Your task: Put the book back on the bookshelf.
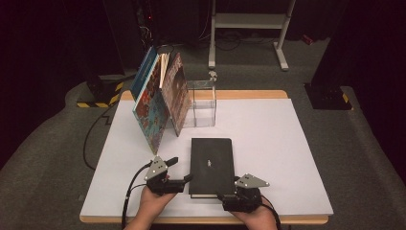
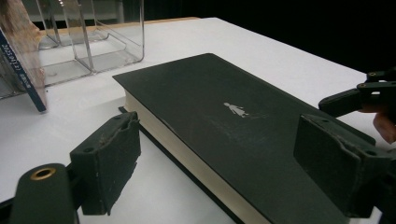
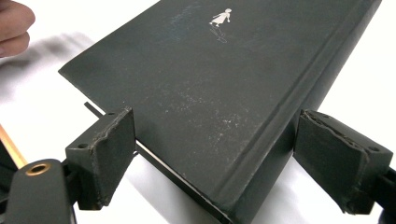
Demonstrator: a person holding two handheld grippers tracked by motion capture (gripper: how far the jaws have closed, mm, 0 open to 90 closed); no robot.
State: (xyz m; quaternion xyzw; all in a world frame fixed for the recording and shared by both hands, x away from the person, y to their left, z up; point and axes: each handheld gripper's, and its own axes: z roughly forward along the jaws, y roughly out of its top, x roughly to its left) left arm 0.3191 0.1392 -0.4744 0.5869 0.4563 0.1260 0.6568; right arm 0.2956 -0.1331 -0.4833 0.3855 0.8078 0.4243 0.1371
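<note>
A black hardcover book (image 1: 212, 163) with a small white figure on its cover lies flat near the front of the white table (image 1: 273, 143). My left gripper (image 1: 183, 169) is at the book's near left side. In the left gripper view, that gripper (image 2: 222, 140) is open: one pad (image 2: 109, 165) stands off the page edge and the other (image 2: 336, 163) is over the cover (image 2: 219, 121). My right gripper (image 1: 229, 189) is at the near right corner. Seen close, the right gripper (image 3: 215, 121) is open astride the spine corner of the book (image 3: 210, 79), with gaps on both sides.
Several colourful books (image 1: 160, 98) lean upright at the back left beside a clear acrylic holder (image 1: 201, 103). The table's wooden front edge (image 1: 201, 220) runs just below both hands. A metal frame (image 1: 249, 21) stands on the floor behind the table.
</note>
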